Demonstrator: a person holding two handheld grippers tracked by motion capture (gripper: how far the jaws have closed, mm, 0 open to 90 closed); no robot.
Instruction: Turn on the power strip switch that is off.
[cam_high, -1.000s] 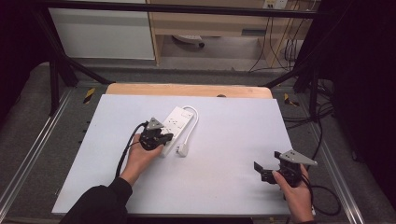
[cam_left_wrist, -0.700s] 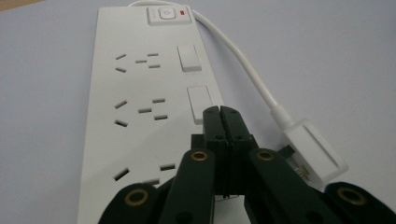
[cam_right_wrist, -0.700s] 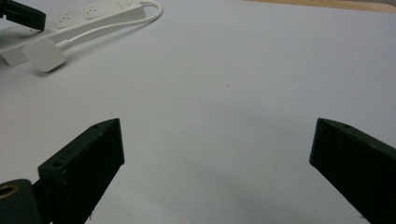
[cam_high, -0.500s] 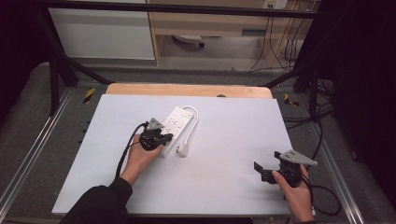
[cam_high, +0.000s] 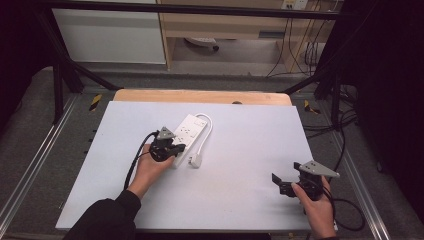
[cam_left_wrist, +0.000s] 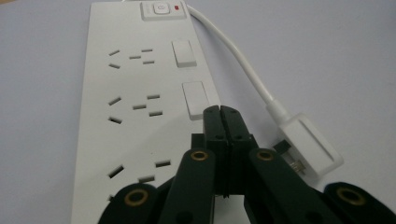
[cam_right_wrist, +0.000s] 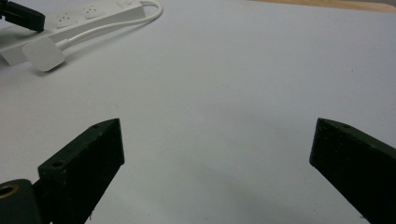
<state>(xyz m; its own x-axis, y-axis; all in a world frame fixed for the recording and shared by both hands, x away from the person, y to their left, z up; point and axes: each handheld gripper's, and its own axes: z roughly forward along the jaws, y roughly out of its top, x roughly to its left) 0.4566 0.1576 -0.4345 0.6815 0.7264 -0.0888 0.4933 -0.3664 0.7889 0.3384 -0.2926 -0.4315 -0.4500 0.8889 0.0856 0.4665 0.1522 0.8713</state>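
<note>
A white power strip (cam_high: 189, 129) lies on the white table, its cable looping round to a white plug (cam_high: 196, 160) beside it. My left gripper (cam_high: 180, 148) rests over the strip's near end, shut with nothing between its jaws. In the left gripper view the joined tips (cam_left_wrist: 222, 113) touch or hover just by the second rocker switch (cam_left_wrist: 195, 99), and the plug (cam_left_wrist: 310, 144) lies to the right. My right gripper (cam_high: 281, 185) stands open above bare table at the front right. In the right gripper view its jaws (cam_right_wrist: 217, 135) are wide apart, with the strip (cam_right_wrist: 70, 21) far off.
The white table top (cam_high: 250, 150) has a wooden strip (cam_high: 200, 96) along its far edge. Metal rails and black frame legs flank the table. Loose cables (cam_high: 345, 135) lie on the floor to the right.
</note>
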